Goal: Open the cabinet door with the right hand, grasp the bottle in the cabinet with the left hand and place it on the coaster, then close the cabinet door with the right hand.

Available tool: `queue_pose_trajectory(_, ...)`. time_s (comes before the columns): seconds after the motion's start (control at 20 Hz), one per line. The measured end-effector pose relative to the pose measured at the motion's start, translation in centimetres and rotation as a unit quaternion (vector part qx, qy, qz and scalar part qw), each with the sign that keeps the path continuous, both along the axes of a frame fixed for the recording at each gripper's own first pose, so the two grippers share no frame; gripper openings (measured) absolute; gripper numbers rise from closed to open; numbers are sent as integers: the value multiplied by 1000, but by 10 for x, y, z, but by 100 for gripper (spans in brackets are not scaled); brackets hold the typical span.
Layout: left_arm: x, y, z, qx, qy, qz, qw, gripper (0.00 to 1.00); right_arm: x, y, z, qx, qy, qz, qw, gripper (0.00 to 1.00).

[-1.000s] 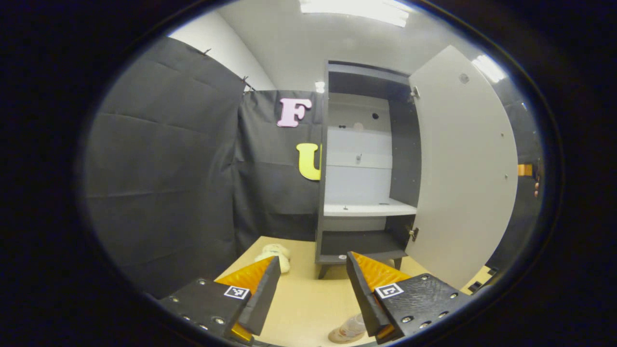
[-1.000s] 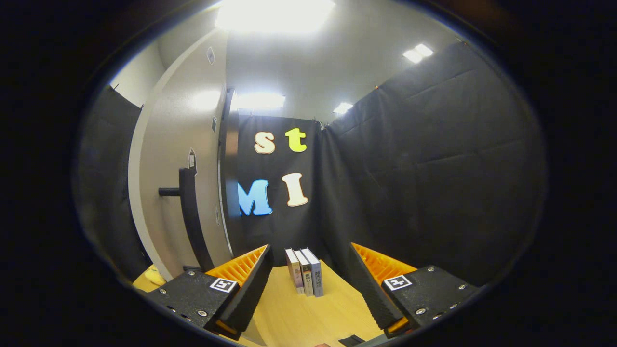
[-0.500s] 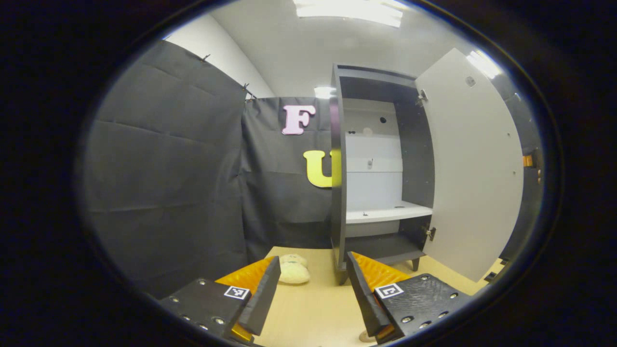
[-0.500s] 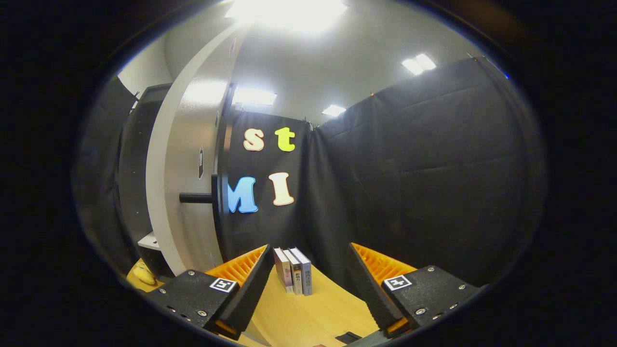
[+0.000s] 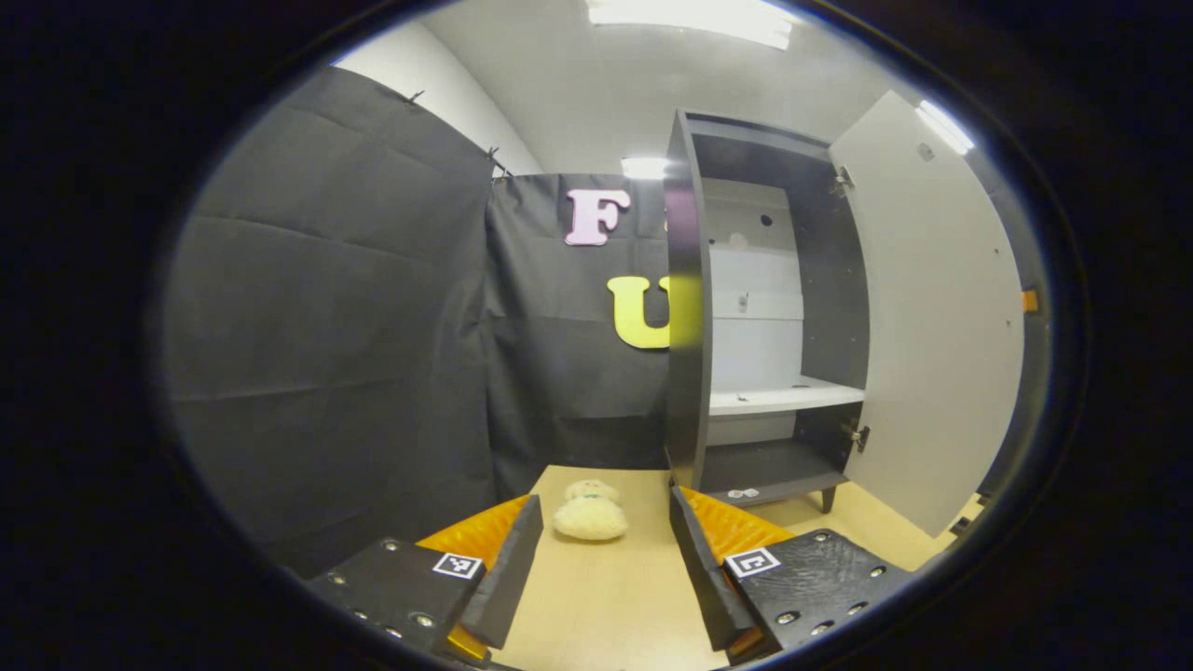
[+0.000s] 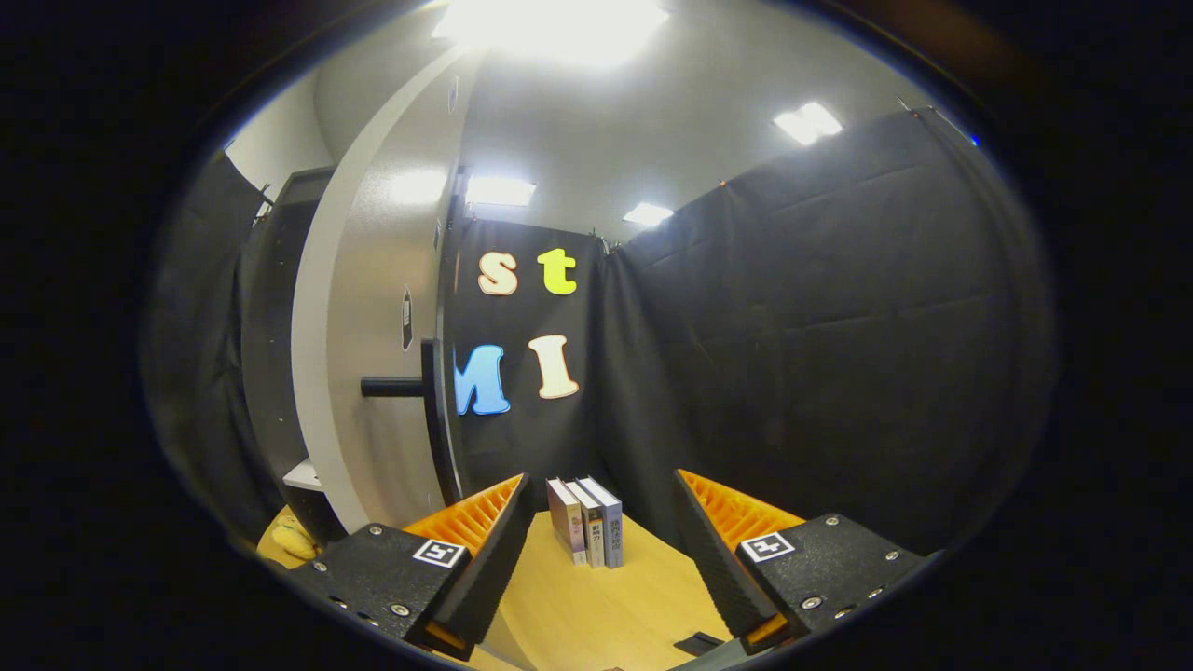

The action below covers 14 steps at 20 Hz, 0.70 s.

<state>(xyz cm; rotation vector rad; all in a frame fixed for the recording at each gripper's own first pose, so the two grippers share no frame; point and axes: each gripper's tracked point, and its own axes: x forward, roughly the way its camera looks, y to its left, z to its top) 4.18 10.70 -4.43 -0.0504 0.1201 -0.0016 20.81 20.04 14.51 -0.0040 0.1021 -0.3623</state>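
While the left gripper (image 5: 601,568) hangs over the table (image 5: 606,606) with fingers apart and empty, we see in the left gripper view the cabinet (image 5: 746,326) far right, its door (image 5: 932,317) swung wide. A plush toy (image 5: 589,511) lies left of it. We cannot make out the bottle there.

In the right gripper view, the right gripper (image 6: 596,559) gapes, empty. The door's handle (image 6: 410,387) is at left, three books (image 6: 587,522) ahead.

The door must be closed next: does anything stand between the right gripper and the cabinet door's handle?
Nothing visible does. In the right gripper view, the handle on the open cabinet door lies up and left of the right gripper, with open air between. The books stand straight ahead, beside that path.
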Motion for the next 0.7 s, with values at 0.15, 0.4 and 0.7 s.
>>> queue_pose_trajectory(0.15,2,6,1,4,-7,-8,1000,79,-1,19,1,0,0,9,1000,92)
queue_pose_trajectory(0.4,2,24,2,2,-12,-11,1000,79,2,59,1,-4,-2,38,999,92)
queue_pose_trajectory(0.7,-2,47,3,5,-18,0,1000,73,11,106,4,-8,-9,84,996,92)
